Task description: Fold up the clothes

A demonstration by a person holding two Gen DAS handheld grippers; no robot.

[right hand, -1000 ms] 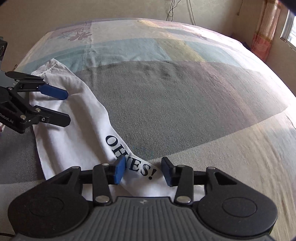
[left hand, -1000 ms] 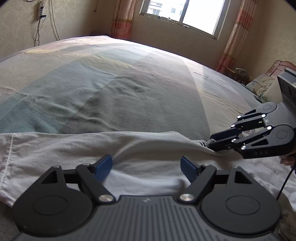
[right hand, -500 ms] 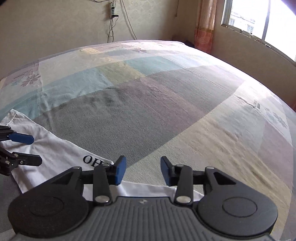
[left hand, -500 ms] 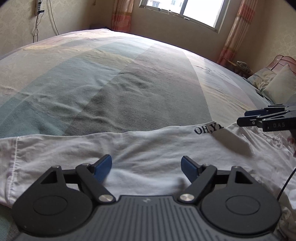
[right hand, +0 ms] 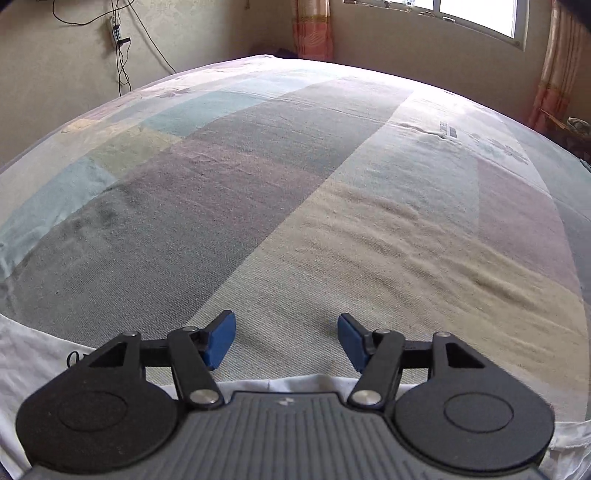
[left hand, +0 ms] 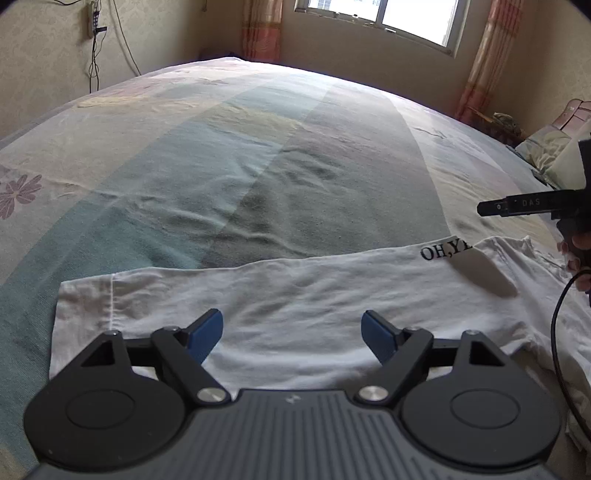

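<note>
Left hand-held gripper [left hand: 293,336] hangs with jaws spread wide, nothing between its blue pads, over a white T-shirt [left hand: 295,295] laid flat as a folded band along the near edge of the bed [left hand: 258,166]. Right hand-held gripper [right hand: 286,341], jaws just been opening, empty, hangs past the shirt's far fold over bare patchwork bedspread. Black lettering shows at the fold toward the bed's right side. Window [left hand: 380,14] beyond the far edge.

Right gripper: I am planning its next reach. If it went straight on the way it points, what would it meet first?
Probably the patchwork bedspread. The open right gripper has nothing between its blue pads, and the white printed T-shirt lies behind them; depth is uncertain.
</note>
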